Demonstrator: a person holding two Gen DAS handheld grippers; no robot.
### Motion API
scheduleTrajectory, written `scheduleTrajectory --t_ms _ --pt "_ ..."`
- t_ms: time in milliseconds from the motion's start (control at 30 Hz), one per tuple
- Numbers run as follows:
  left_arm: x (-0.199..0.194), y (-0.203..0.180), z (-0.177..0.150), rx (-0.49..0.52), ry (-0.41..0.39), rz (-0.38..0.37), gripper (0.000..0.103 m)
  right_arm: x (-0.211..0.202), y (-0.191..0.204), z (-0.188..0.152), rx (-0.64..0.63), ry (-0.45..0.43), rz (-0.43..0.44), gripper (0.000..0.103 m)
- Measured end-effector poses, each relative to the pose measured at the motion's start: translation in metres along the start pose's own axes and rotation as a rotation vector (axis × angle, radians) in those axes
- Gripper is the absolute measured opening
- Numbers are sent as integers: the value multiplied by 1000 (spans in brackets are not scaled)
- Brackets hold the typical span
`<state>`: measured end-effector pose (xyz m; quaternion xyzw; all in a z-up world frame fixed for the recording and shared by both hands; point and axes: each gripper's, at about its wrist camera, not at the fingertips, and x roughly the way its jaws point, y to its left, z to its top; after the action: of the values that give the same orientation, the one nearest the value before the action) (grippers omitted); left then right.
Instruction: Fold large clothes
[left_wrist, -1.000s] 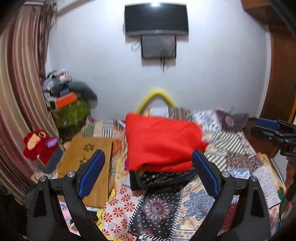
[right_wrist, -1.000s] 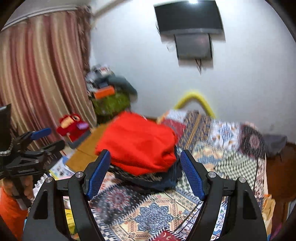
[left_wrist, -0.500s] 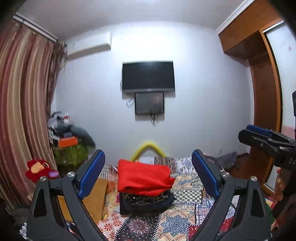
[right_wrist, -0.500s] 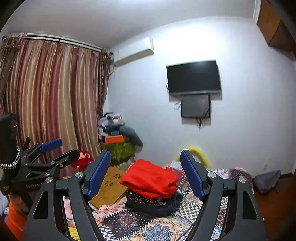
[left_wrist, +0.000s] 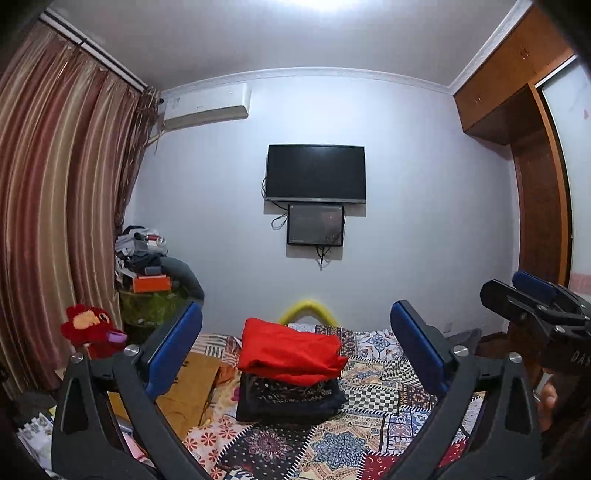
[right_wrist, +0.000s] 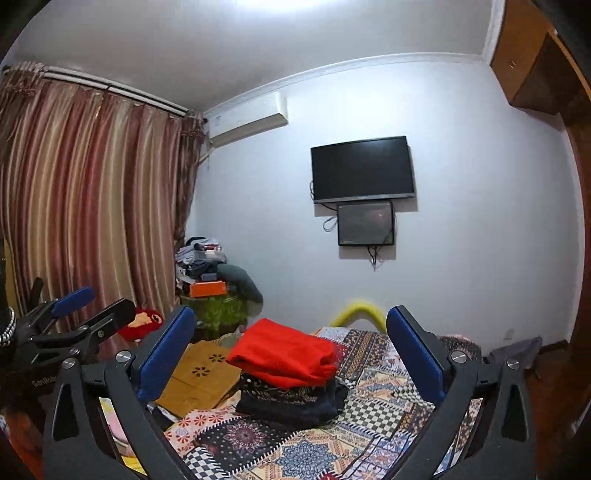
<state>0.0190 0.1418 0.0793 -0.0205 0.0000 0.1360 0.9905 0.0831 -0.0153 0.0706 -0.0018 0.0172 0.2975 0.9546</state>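
Observation:
A folded red garment (left_wrist: 290, 354) lies on top of a folded dark patterned garment (left_wrist: 290, 400) on the patchwork bedspread (left_wrist: 373, 402). The stack also shows in the right wrist view, red garment (right_wrist: 282, 354) over the dark one (right_wrist: 291, 400). My left gripper (left_wrist: 295, 354) is open and empty, held well back from the stack. My right gripper (right_wrist: 291, 354) is open and empty, also held back from it. The right gripper shows at the right edge of the left wrist view (left_wrist: 532, 295); the left gripper shows at the left edge of the right wrist view (right_wrist: 81, 310).
A wooden lap board (left_wrist: 192, 387) lies left of the stack. A red plush toy (left_wrist: 92, 330) and a pile of things (left_wrist: 147, 266) stand by the curtain (left_wrist: 55, 221). A TV (left_wrist: 316, 173) hangs on the far wall. A wardrobe (left_wrist: 535, 166) is at right.
Both grippers have pulled back and tilted up from the stack, which now looks smaller and lower in both views. Both stay open and empty.

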Motion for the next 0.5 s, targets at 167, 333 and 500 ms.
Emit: scheduleTrajectory --t_ms 167,333,500 --pt "6 -2 -6 -11 26 7 103 1 -9 -7 43 33 -1 103" --pt "11 -2 -10 -8 32 12 103 0 -11 -12 57 58 -6 103" --pt "11 -7 -13 13 34 29 103 0 -10 -14 54 75 -8 103"
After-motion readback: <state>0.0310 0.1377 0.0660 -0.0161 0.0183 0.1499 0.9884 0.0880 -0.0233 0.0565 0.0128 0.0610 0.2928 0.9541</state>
